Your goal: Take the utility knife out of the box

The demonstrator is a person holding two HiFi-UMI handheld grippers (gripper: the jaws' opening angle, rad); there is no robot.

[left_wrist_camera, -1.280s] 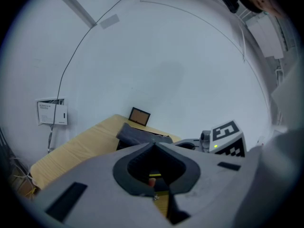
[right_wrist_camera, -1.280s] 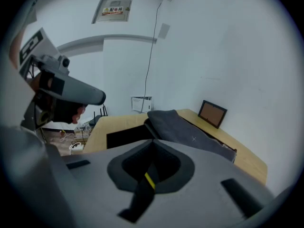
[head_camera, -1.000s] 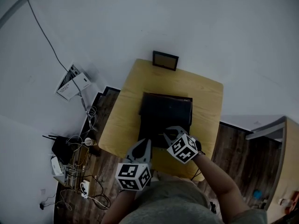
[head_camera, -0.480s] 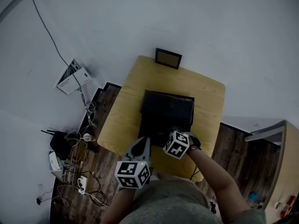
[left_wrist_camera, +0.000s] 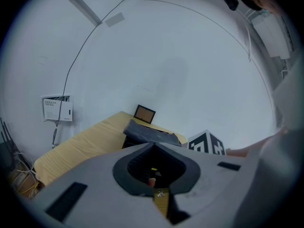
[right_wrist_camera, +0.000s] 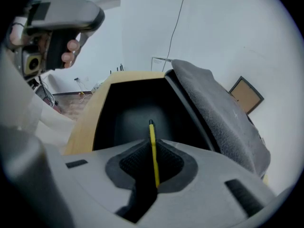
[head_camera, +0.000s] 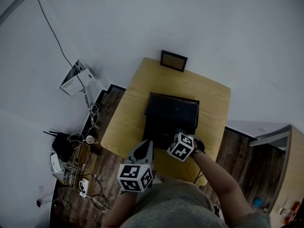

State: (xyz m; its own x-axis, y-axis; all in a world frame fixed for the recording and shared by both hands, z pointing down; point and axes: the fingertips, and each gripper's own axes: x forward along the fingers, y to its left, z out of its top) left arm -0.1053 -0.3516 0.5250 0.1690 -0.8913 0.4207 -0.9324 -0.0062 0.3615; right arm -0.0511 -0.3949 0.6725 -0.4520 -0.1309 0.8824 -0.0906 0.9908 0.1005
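A black box (head_camera: pixel 172 114) lies open on the wooden table (head_camera: pixel 127 109). Its grey lid (right_wrist_camera: pixel 219 112) leans back on the far side. My right gripper (head_camera: pixel 177 137) sits at the box's near edge, over the dark inside (right_wrist_camera: pixel 127 118). It (right_wrist_camera: pixel 152 144) is shut on a thin yellow utility knife (right_wrist_camera: pixel 153 152), which pokes out edge-on past the jaws. My left gripper (head_camera: pixel 150 143) hovers over the near table edge beside the box, left of the right one. Its jaws (left_wrist_camera: pixel 153 145) are shut with nothing held. The box (left_wrist_camera: pixel 147 134) lies just ahead of them.
A small framed picture (head_camera: pixel 174 61) leans on the wall at the table's far edge. Tangled cables and devices (head_camera: pixel 71 161) cover the floor to the left. A white unit (head_camera: pixel 76 80) hangs on the wall. A cabinet (head_camera: pixel 290 165) stands at the right.
The right gripper has turned and drawn a little left toward the box's near edge since a second ago. The left gripper has hardly moved.
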